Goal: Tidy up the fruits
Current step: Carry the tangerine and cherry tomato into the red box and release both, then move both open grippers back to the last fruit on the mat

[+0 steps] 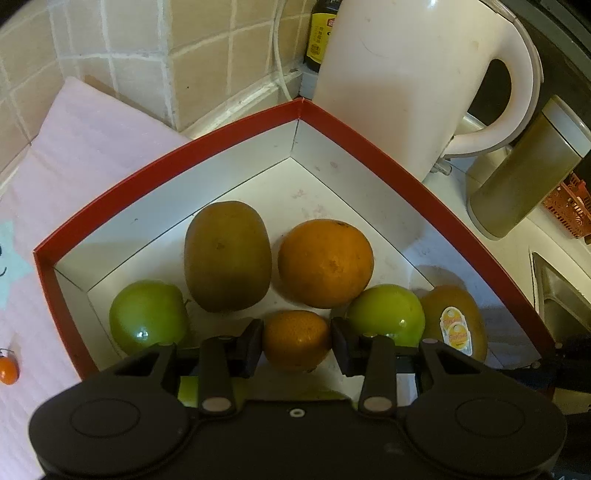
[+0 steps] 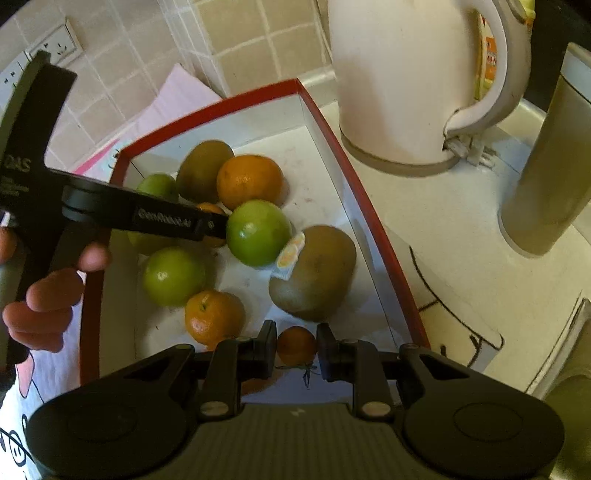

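Note:
A red box (image 1: 166,162) with a white inside holds fruit: a big kiwi (image 1: 227,256), a large orange (image 1: 325,264), two green fruits (image 1: 147,315) (image 1: 386,314) and a stickered kiwi (image 1: 456,325). My left gripper (image 1: 296,345) is shut on a small orange (image 1: 295,345) low inside the box. In the right wrist view the same box (image 2: 373,210) shows the fruits. My right gripper (image 2: 296,347) is shut on a small orange tomato-like fruit (image 2: 296,345) with a green stem, over the box's near end. The left gripper's body (image 2: 110,210) reaches in from the left.
A white electric kettle (image 1: 406,85) stands just behind the box, with a dark sauce bottle (image 1: 321,33) and a greenish container (image 1: 524,173) beside it. A pink mat (image 1: 55,166) lies left of the box with a small orange fruit (image 1: 8,369) on it. Tiled wall behind.

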Tool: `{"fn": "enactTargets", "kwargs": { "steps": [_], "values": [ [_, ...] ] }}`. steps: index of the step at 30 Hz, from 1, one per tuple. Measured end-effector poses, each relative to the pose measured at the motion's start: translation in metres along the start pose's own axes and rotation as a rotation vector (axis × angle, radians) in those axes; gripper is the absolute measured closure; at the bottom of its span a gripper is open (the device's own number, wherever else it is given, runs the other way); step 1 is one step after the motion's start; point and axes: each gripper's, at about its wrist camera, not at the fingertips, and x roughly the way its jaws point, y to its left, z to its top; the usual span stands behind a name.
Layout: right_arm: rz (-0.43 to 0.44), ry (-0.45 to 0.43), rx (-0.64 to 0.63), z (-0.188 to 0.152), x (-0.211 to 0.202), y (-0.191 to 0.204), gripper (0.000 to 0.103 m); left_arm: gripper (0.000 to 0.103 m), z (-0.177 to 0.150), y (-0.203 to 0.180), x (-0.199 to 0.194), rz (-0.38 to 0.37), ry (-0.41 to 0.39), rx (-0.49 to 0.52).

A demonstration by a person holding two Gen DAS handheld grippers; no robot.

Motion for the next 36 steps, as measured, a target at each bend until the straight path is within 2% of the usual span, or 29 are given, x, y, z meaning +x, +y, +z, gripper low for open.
{"fn": "enactTargets", "kwargs": {
  "steps": [3, 4, 5, 7, 11, 13, 14, 16, 17, 18, 23, 27, 32, 36],
  "values": [
    [0.019, 0.015, 0.005, -0.002, 0.006, 0.0, 0.077, 0.055, -0.001, 0.001, -0.002, 0.006, -0.002, -0.003],
    [0.018, 0.017, 0.005, -0.002, 0.007, 0.0, 0.077, 0.051, -0.002, 0.003, -0.003, 0.008, -0.001, -0.011],
    [0.015, 0.018, 0.005, -0.002, 0.007, 0.001, 0.077, 0.038, -0.002, 0.004, -0.005, 0.008, -0.002, -0.022],
    [0.012, 0.022, 0.019, -0.001, 0.003, 0.002, 0.074, 0.031, -0.003, 0.008, -0.013, -0.002, -0.012, -0.042],
    [0.022, -0.046, 0.016, 0.0, -0.036, 0.001, 0.056, 0.026, -0.008, 0.018, -0.055, -0.058, -0.084, -0.091],
    [0.008, -0.125, 0.018, 0.001, -0.065, -0.001, 0.048, 0.026, -0.013, 0.025, -0.079, -0.089, -0.136, -0.126],
    [0.005, -0.166, 0.021, 0.001, -0.08, -0.001, 0.04, 0.026, -0.017, 0.029, -0.095, -0.094, -0.17, -0.138],
    [-0.001, -0.259, 0.03, 0.001, -0.112, 0.003, 0.027, 0.025, -0.026, 0.035, -0.124, -0.08, -0.227, -0.148],
    [-0.001, -0.304, 0.035, 0.002, -0.126, 0.005, 0.019, 0.025, -0.032, 0.038, -0.139, -0.067, -0.255, -0.154],
    [0.001, -0.352, 0.04, 0.003, -0.141, 0.008, 0.014, 0.025, -0.038, 0.044, -0.156, -0.053, -0.285, -0.159],
    [0.046, -0.525, 0.007, 0.016, -0.188, 0.032, 0.006, 0.024, -0.072, 0.081, -0.244, 0.037, -0.454, -0.227],
    [0.126, -0.632, -0.016, 0.025, -0.208, 0.059, 0.005, 0.023, -0.111, 0.11, -0.313, 0.13, -0.581, -0.31],
    [0.243, -0.695, -0.054, 0.037, -0.214, 0.096, 0.004, 0.023, -0.167, 0.131, -0.381, 0.278, -0.68, -0.379],
    [0.313, -0.701, -0.077, 0.043, -0.209, 0.132, 0.004, 0.023, -0.211, 0.143, -0.422, 0.386, -0.727, -0.422]
  ]
}}
